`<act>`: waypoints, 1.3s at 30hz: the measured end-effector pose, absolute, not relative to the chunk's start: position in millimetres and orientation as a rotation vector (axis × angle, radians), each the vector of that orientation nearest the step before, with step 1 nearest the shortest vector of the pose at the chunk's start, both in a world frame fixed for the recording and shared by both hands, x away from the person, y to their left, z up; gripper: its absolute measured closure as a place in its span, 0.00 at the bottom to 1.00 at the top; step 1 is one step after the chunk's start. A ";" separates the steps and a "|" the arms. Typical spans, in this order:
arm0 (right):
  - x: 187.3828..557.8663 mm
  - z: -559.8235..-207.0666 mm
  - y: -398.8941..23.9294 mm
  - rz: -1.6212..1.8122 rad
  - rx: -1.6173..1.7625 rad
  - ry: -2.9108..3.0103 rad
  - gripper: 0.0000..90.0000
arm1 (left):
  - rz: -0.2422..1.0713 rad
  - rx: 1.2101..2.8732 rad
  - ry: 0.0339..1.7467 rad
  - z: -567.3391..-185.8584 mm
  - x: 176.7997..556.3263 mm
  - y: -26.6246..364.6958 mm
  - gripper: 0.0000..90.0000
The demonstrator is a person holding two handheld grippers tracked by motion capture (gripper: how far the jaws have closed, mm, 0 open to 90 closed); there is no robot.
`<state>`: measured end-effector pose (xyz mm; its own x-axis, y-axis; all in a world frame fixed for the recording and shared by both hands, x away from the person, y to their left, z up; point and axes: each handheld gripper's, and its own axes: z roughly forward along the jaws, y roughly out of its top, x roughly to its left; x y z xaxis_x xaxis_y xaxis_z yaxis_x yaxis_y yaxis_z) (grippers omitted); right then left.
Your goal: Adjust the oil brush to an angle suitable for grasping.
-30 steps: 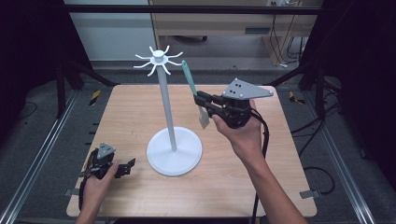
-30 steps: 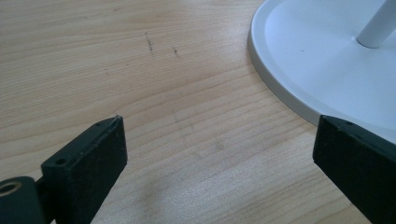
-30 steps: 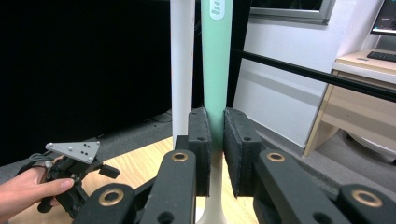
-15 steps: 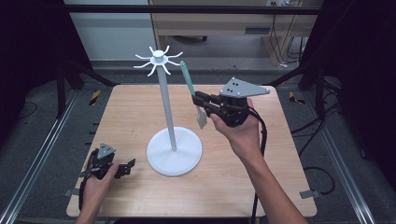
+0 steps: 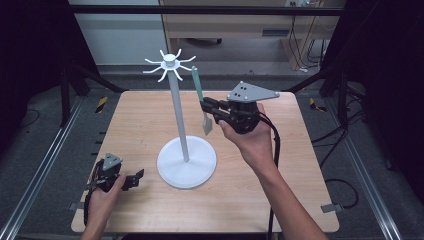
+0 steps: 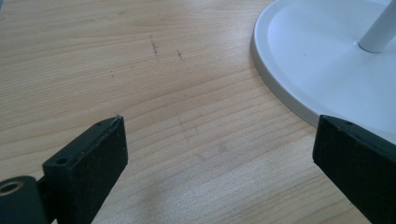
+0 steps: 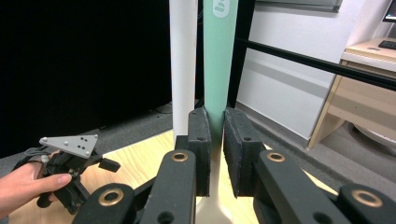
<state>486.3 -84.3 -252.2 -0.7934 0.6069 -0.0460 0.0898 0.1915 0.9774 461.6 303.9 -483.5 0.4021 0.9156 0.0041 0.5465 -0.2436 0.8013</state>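
Green spatula (image 5: 200, 98) upright beside white stand (image 5: 181, 120), clamped between right gripper (image 5: 206, 106) jaws; left gripper (image 6: 219, 154) view: jaws spread over bare surface (image 6: 140, 84).

High view: fixed above the person's edge of the table (image 5: 150, 120), facing forward and down; takes in the whole tabletop, the stand (image 5: 179, 115), both forearms and the floor beyond.

Left gripper view: rides the left gripper (image 5: 127, 181), low and very close to the table (image 6: 140, 70), looking along its jaws across the wood; the stand (image 6: 327, 60) base fills the upper right corner.

Right gripper view: rides the right gripper (image 5: 206, 106), raised above the table, looking level along its jaws past the stand (image 7: 183, 60) pole toward the room's edge; the left gripper (image 7: 112, 164) sits far off at lower left.

Shared: stand and tabletop appear in all three.
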 end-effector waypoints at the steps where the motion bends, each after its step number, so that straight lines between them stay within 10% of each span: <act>1: 486.7 -252.2 -83.5 1.634 0.652 2.050 0.91 | 0.632 1.919 1.249 -483.5 461.7 303.9 0.03; 39: 489.5 -253.3 -75.5 1.659 0.651 2.054 0.85 | 0.628 1.929 1.244 -483.5 462.1 303.8 0.03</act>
<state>489.5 -75.5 -253.3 -0.8024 0.5960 -0.0300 0.0960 0.1785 0.9792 462.1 303.8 -483.5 0.4092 0.9124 0.0080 0.5482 -0.2528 0.7972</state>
